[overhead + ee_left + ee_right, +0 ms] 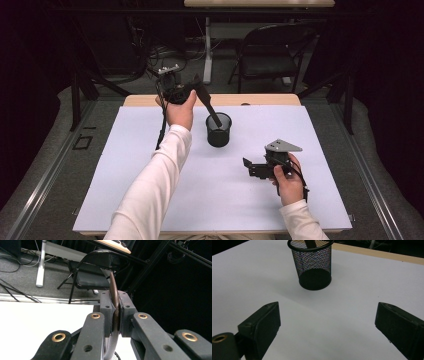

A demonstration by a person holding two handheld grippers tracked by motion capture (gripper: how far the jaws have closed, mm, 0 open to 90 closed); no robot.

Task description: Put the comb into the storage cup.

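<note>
A black mesh cup [219, 132] stands upright near the middle of the white mat [150, 170]. My left gripper [192, 92] hovers above and to the left of it, shut on a dark, flat, long-handled utensil [207, 102] that slants down into the cup. In the left gripper view the utensil [114, 293] appears edge-on, pinched between the pads of that gripper [115, 312]. My right gripper [247, 168] rests low on the mat to the front right of the cup, open, with nothing in it. The right gripper view has its jaws [327, 322] wide apart, facing the cup [314, 267] with the utensil tip [310, 243] inside.
The mat covers a wooden table whose far edge [260, 100] shows behind the cup. A black folding chair [270, 55] and a desk leg [207, 50] stand beyond the table. Dark frame bars flank both sides.
</note>
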